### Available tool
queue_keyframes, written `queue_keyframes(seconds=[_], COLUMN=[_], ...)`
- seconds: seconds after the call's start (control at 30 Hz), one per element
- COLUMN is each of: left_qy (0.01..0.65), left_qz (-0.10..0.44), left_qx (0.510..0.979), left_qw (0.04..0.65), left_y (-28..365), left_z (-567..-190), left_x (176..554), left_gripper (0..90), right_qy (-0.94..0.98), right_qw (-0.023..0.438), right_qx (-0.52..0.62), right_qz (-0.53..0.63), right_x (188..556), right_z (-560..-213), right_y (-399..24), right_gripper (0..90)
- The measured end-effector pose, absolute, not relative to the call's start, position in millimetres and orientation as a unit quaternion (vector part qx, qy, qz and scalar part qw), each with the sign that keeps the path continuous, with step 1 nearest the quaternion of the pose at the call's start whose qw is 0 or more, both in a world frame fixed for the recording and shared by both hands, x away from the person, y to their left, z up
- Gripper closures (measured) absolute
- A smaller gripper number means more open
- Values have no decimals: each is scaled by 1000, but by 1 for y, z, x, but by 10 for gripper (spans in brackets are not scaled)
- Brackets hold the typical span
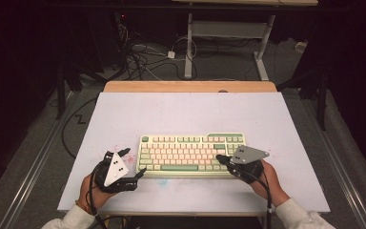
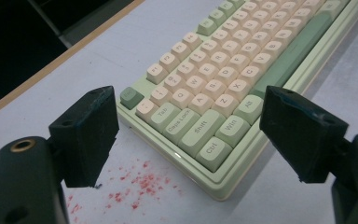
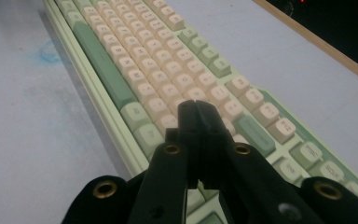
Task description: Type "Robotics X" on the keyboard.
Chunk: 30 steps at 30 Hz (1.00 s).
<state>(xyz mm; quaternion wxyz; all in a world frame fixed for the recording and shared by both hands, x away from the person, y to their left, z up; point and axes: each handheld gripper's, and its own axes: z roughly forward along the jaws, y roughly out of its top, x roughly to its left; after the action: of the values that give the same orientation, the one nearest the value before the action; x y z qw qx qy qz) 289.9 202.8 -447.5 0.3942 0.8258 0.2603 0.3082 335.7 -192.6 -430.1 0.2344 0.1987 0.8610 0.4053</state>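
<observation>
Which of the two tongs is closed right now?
The right tongs, jaws pressed together above the keyboard keys; the left tongs stand wide open.

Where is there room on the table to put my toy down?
Lots of bare table lies behind the keyboard, up to the wooden edge. It is crowded in front, where the left gripper and right gripper flank it.

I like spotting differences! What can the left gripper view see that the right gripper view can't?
Left gripper view: two open claw jaws, red specks on the table, and the Tab, Shift and Ctrl keys.

Right gripper view: claw jaws shut together over the keys, and a blue smudge on the table.

Both: the green and cream keyboard, its long green space bar, and the pale table.
</observation>
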Motion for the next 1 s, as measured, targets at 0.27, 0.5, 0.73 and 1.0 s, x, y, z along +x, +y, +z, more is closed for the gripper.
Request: queue_keyframes(seconds=[0.27,0.5,0.73,1.0], left_qy=[260,263,261,260], left_qz=[311,306,295,297], left_qx=[828,833,841,839], left_qw=[387,378,370,374], left_y=[205,207,207,205], left_z=[-453,-457,-459,-460], left_x=[283,282,282,283], left_gripper=[189,189,189,189], right_qy=[868,879,891,897], right_qw=[230,222,209,213], right_qx=[183,179,179,189], right_qz=[401,382,361,337], right_x=[353,368,379,390], right_z=[-428,-432,-440,-448], right_y=[-164,-139,-126,-121], right_gripper=[900,900,900,900])
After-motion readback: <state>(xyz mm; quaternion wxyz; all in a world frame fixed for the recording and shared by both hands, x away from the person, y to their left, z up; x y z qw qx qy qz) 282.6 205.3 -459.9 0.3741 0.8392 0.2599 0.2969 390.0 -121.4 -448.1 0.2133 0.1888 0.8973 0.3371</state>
